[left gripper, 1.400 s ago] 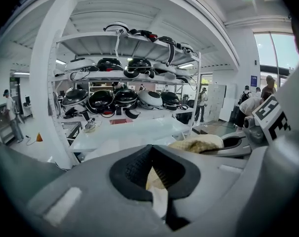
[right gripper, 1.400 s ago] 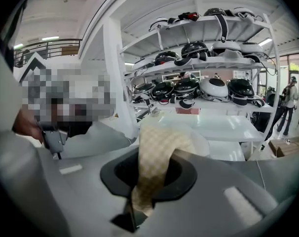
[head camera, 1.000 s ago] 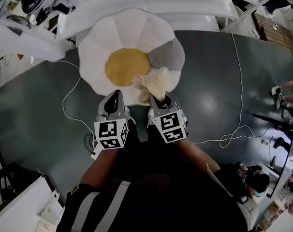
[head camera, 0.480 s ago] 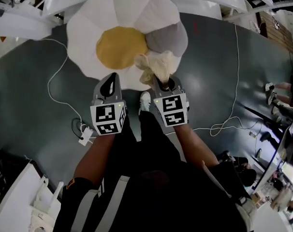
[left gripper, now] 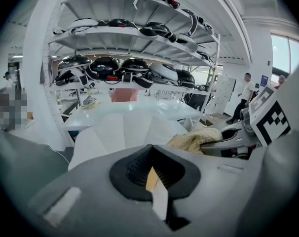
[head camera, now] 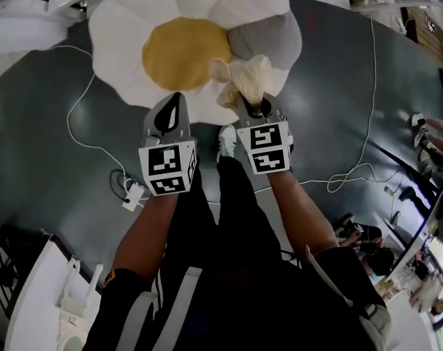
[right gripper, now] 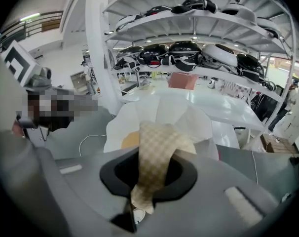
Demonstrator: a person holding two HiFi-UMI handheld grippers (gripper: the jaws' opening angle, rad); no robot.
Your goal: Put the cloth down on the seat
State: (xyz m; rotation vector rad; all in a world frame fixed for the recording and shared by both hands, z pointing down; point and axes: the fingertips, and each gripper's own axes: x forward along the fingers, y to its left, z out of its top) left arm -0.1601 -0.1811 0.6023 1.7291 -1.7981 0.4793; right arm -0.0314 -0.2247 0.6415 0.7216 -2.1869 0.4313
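Checked cloth [head camera: 243, 79] over the flower-shaped seat [head camera: 119, 50]
Right gripper [head camera: 253, 106] clenches the cloth, seat just ahead and below; left gripper [head camera: 175, 101] seems closed, empty.

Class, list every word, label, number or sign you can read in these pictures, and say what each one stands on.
No words or numbers can be read anywhere.
Left cube: black-and-white square markers, patterns only, no letters.
Right cube: the same kind of markers, no letters.
Blue plate on the far wall: too small to read.
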